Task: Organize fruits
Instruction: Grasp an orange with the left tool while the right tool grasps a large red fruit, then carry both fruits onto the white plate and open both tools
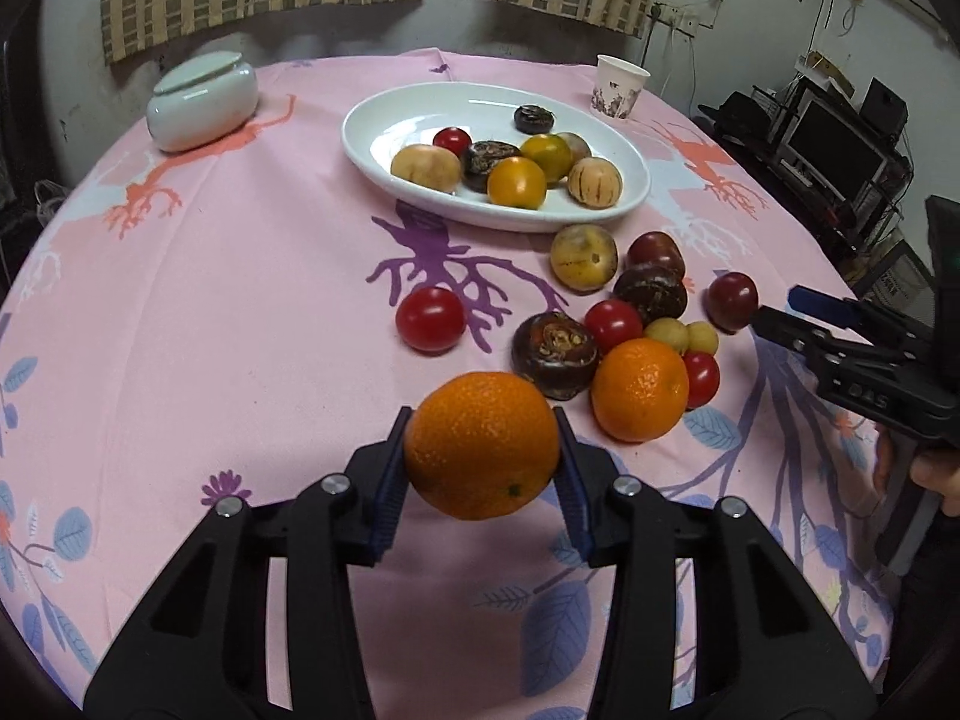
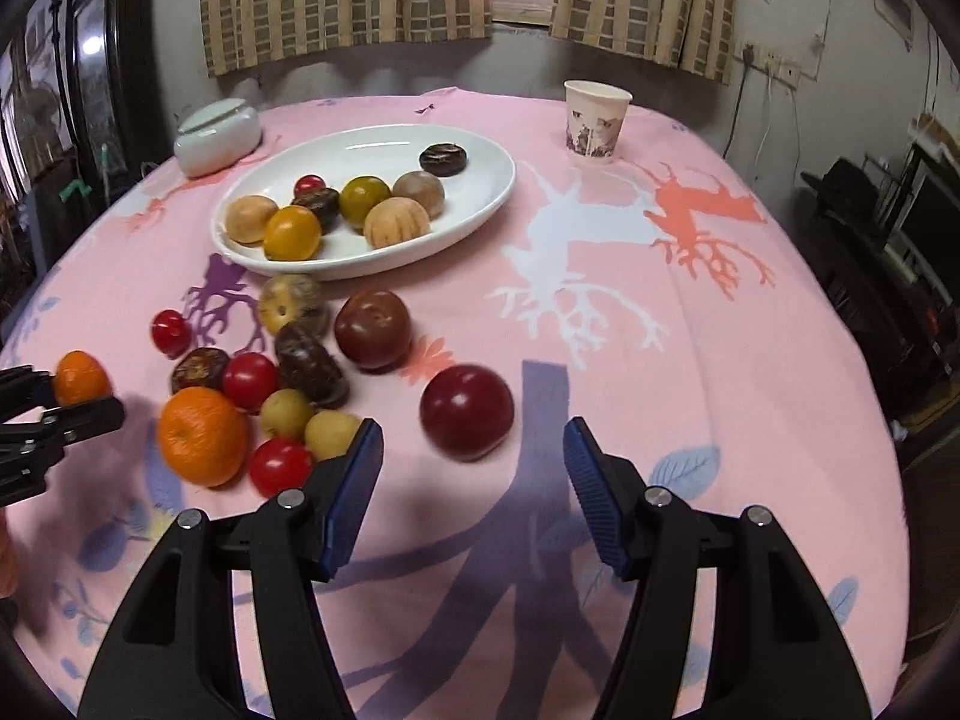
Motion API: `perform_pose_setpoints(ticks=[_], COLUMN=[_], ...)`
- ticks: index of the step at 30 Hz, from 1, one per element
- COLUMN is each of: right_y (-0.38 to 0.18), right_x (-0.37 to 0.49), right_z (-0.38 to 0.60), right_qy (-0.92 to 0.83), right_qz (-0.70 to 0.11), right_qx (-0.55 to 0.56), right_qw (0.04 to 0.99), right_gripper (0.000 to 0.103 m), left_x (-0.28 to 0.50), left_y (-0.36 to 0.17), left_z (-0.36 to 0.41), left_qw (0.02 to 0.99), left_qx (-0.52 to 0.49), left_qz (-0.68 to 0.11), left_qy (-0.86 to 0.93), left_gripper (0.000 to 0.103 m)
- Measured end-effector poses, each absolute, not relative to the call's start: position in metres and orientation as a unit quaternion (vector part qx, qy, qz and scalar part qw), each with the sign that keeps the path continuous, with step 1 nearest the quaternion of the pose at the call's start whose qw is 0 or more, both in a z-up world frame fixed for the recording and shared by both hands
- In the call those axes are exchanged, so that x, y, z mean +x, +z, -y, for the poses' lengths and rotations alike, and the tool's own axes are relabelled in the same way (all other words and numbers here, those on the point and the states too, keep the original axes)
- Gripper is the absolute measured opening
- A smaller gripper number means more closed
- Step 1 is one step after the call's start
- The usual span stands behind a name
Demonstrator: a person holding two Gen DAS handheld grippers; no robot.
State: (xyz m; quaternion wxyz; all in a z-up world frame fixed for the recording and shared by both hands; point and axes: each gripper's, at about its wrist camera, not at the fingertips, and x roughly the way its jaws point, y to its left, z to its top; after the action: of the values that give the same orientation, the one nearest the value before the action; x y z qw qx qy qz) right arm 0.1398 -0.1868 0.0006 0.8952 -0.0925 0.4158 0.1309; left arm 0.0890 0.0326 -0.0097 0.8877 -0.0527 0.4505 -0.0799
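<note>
clamping a mandarin orange (image 1: 482, 445) between its blue pads, the left hand-held gripper (image 1: 480, 456) holds the fruit clear of the pink-clothed surface (image 1: 240, 312), with the white oval plate (image 1: 372, 150) lying straight ahead and farther off, its long axis running across the view from near left to far right. the plate already carries a handful of fruit, while a loose cluster sits on the cloth between it and the grippers, including a second mandarin (image 1: 639, 389). the right hand-held gripper (image 2: 474, 501) stands with its jaws apart and nothing between them, pointed at a dark red plum (image 2: 467, 411) just ahead of its tips and slightly left of centre; of the two, it is by far the nearer to that plum. the left one looks the nearer to the plate, judging from the pictures. only part of a hand (image 1: 936, 474) shows behind the right gripper in the left wrist view. the underside of the held mandarin is hidden, and several dark fruits in the cluster are hard to name.
</note>
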Motion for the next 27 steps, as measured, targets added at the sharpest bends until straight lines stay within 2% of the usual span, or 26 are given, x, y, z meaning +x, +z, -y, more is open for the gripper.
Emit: perform_pose_setpoints(ticks=[2,6,10,17,27], right_y=[-0.004,-0.015,-0.022,-0.017,0.031], right_x=[0.149,0.161,0.163,0.149,0.088], right_z=[0.18,0.171,0.173,0.183,0.2], right_qy=[0.126,0.125,0.114,0.133,0.189], right_qz=[-0.428,-0.443,-0.441,-0.432,-0.382], right_qx=[-0.112,-0.118,-0.114,-0.092,-0.062], right_qw=[0.888,0.88,0.883,0.887,0.903], right_gripper=[0.053,0.05,0.04,0.039,0.039], left_x=[0.089,0.086,0.086,0.089,0.085], left_y=[-0.01,-0.009,-0.01,-0.015,-0.005], left_z=[-0.034,-0.034,-0.034,-0.035,-0.036], left_qw=[0.886,0.892,0.891,0.889,0.89], left_qx=[-0.058,-0.048,-0.05,-0.05,-0.059], left_qz=[-0.452,-0.444,-0.445,-0.449,-0.446], left_qy=[-0.083,-0.076,-0.078,-0.076,-0.077], left_gripper=[0.044,0.044,0.044,0.044,0.044])
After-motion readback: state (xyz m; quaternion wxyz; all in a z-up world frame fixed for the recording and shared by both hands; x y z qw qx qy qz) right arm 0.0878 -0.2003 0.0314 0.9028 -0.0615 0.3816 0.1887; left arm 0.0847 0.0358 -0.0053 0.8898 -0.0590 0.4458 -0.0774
